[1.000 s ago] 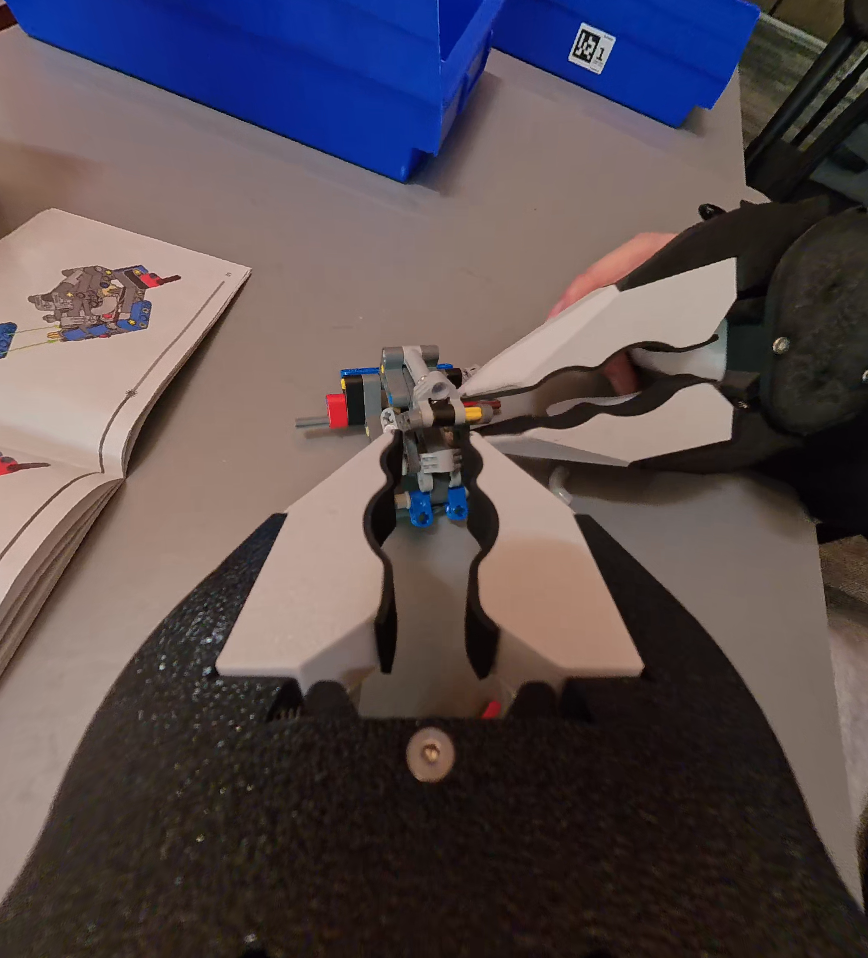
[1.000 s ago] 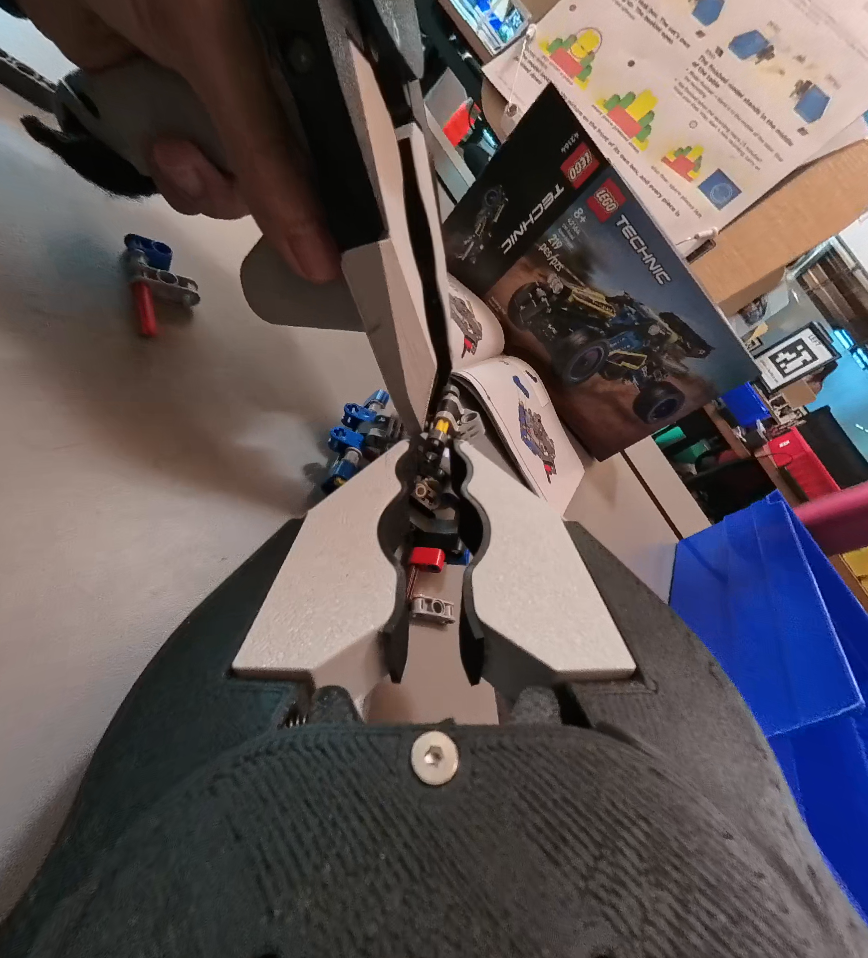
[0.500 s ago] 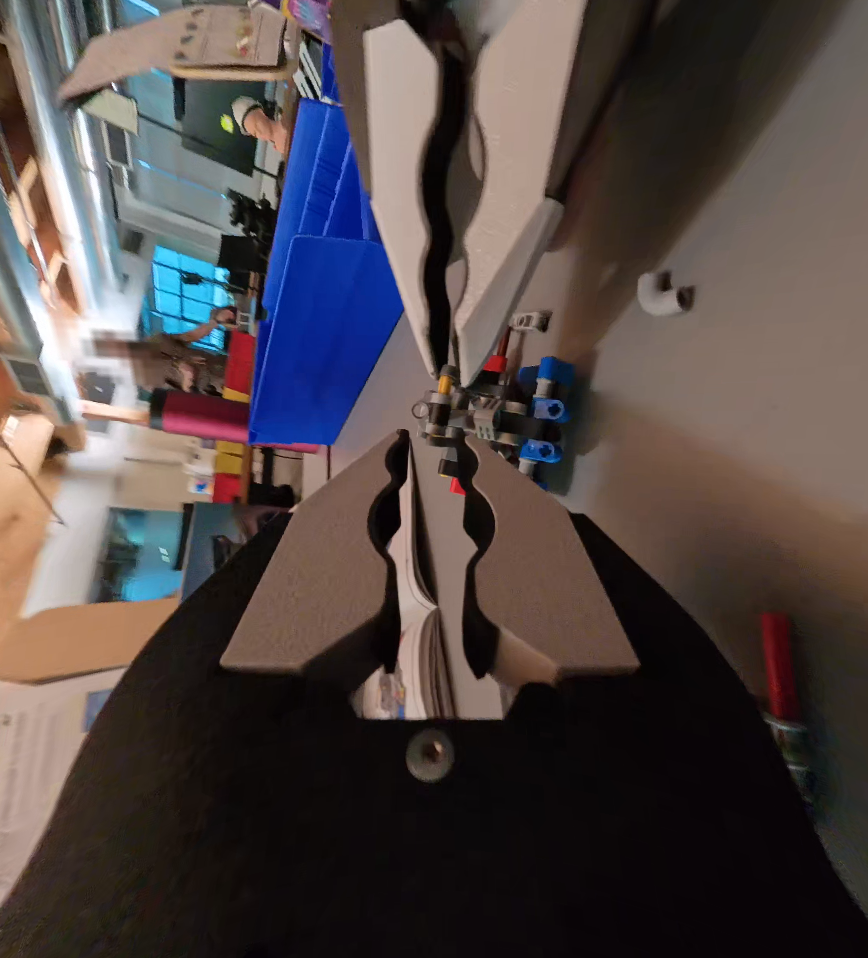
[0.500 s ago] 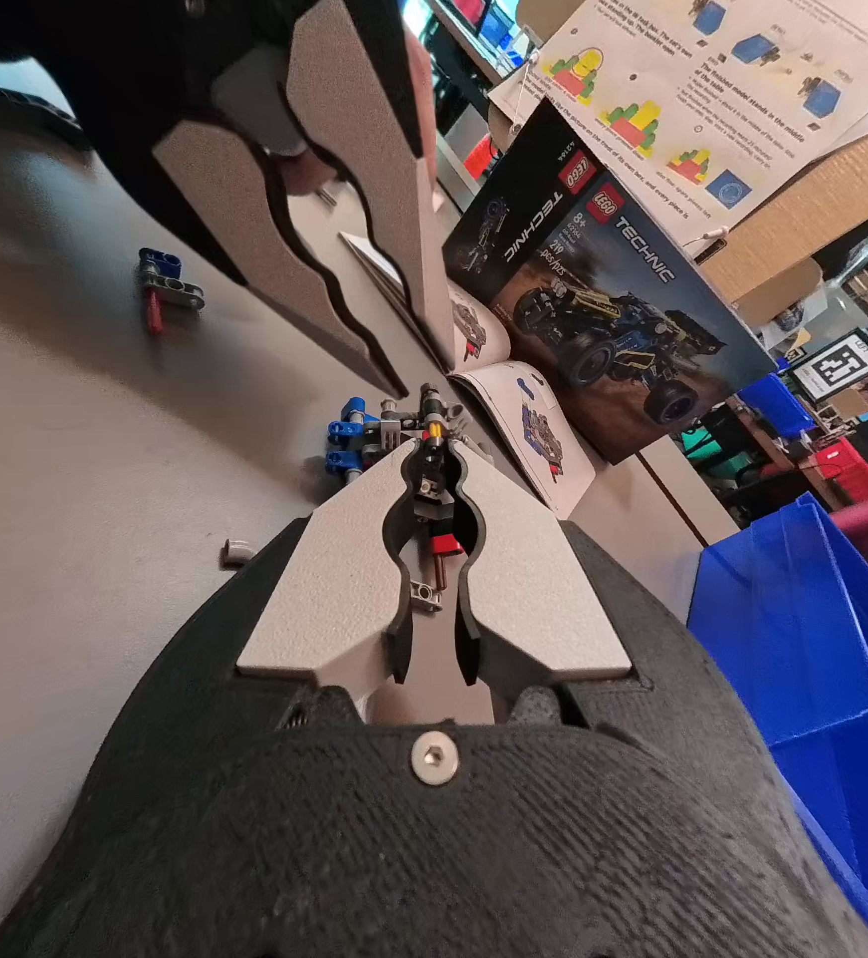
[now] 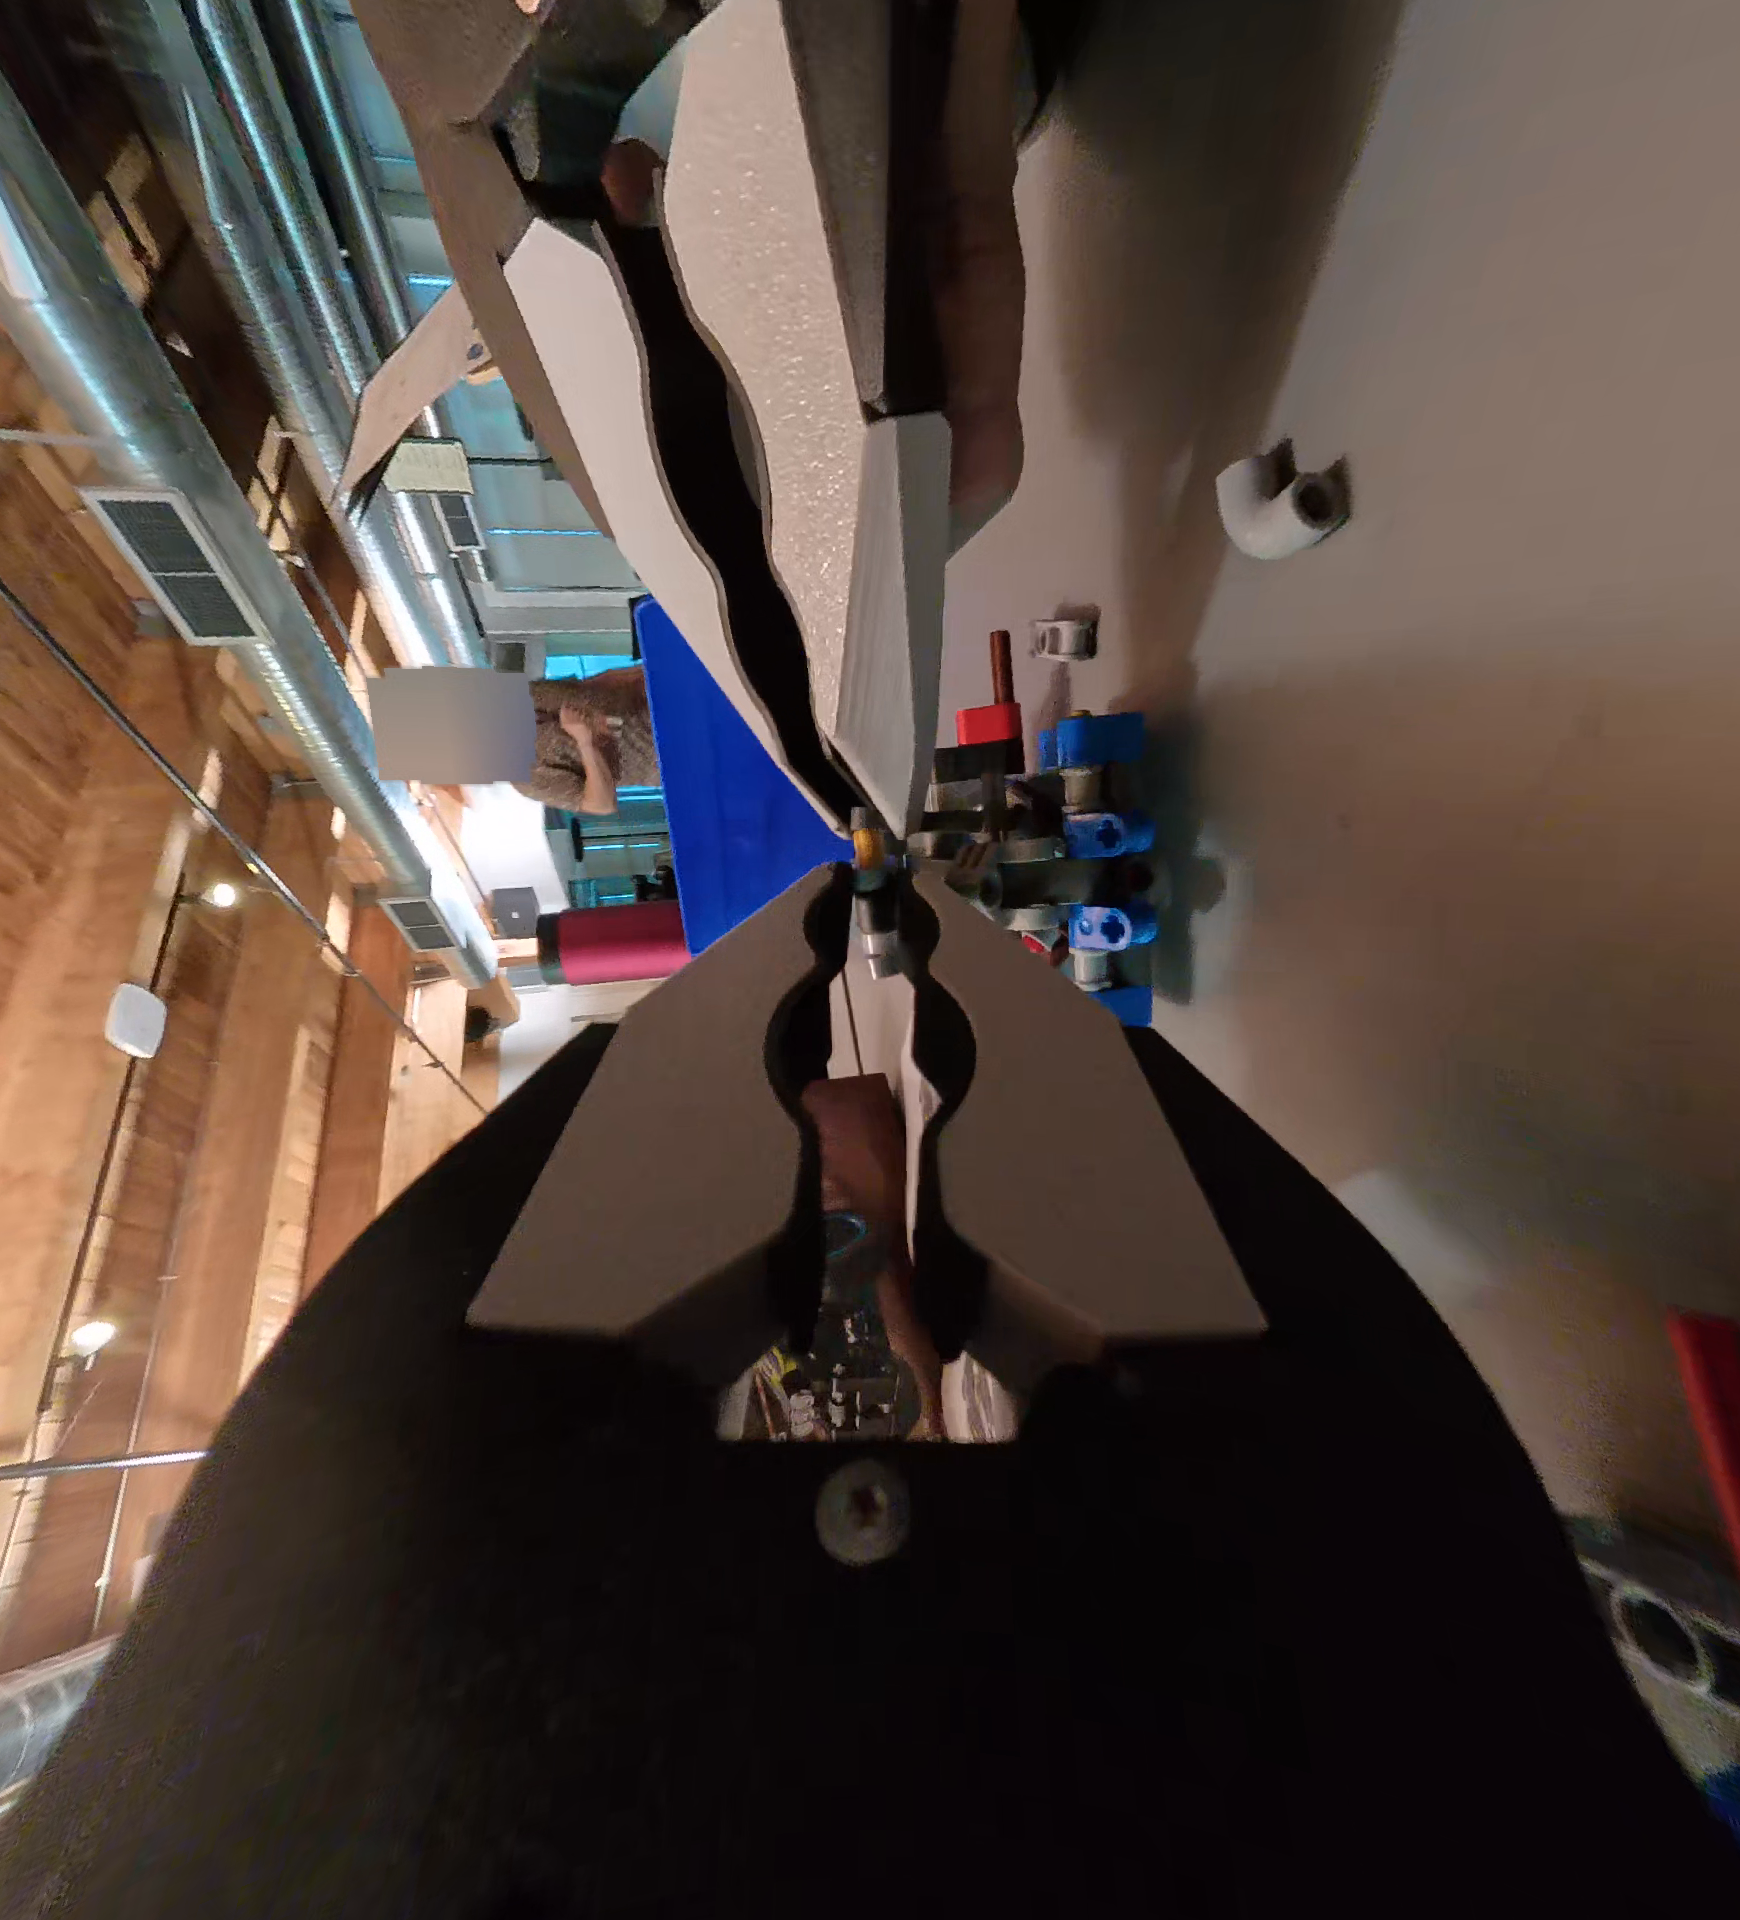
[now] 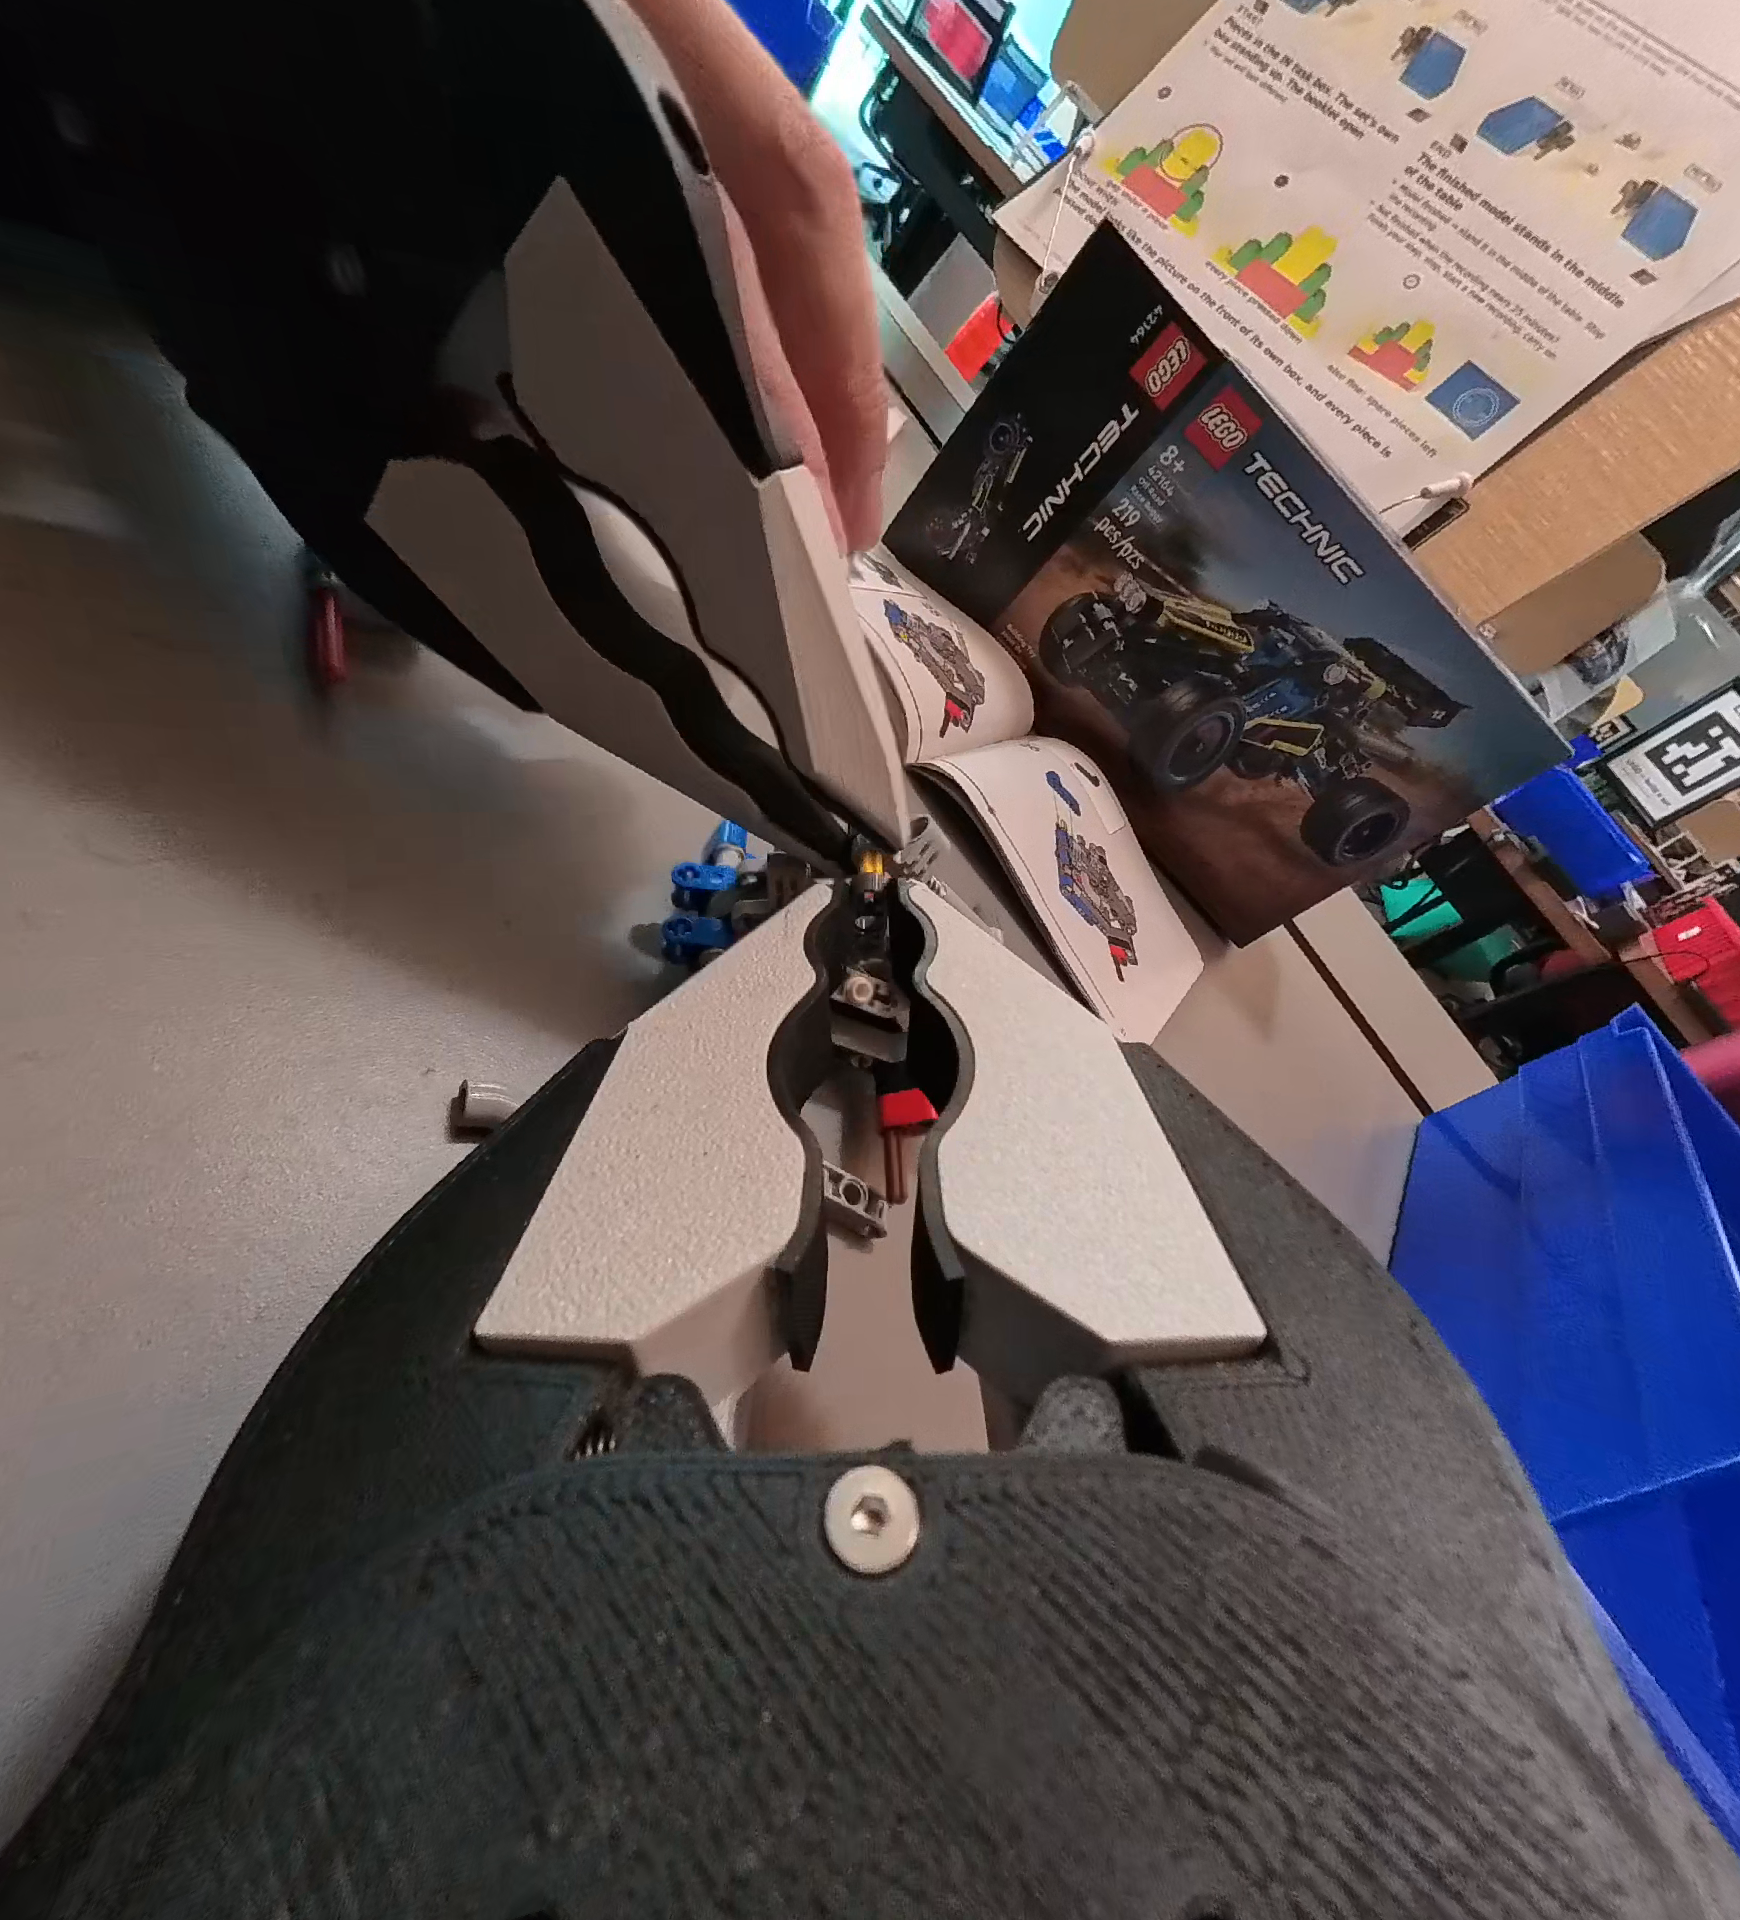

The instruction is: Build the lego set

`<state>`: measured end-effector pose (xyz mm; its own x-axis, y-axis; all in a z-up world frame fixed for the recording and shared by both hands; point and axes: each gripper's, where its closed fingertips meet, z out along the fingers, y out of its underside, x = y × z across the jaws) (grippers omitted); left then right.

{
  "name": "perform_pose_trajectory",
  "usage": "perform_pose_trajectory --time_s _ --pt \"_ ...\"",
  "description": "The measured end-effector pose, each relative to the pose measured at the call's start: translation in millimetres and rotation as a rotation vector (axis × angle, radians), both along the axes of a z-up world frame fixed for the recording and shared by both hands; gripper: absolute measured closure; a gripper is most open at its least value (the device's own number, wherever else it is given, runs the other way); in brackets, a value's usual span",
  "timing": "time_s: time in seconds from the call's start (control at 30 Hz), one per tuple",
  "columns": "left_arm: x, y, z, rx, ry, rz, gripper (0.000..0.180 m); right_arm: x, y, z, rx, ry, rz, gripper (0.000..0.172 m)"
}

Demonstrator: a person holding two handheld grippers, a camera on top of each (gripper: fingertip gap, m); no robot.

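2 tools [image 5: 871, 883] [image 6: 871, 883], 1 brick assy [image 5: 1053, 852], 1 booklet [image 6: 1053, 831]

The small brick model [image 5: 1042, 852] is grey and black with blue connectors, a red block and a yellow ring, on a plain grey desk [image 5: 1520, 935], near bright blue bins [image 6: 1624, 1299] and grey claw fingers [image 6: 700, 1122] with black pads

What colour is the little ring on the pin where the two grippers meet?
Yellow. The ring sits on a dark pin; it shows best in the left wrist view.
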<state>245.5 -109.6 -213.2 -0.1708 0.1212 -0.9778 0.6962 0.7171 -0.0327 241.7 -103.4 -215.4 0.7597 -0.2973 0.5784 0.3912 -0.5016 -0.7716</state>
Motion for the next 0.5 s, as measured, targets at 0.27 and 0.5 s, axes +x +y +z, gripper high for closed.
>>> perform_pose_trajectory --time_s 0.27,0.5 --pt "2.3 -0.6 2.5 -0.027 -0.013 0.042 0.177 0.0 -0.9 2.8 0.013 -0.027 -0.006 0.166" --pt "2.6 0.7 4.5 -0.066 0.014 0.055 0.177 1.4 -2.2 5.2 0.03 -0.026 -0.013 0.166"
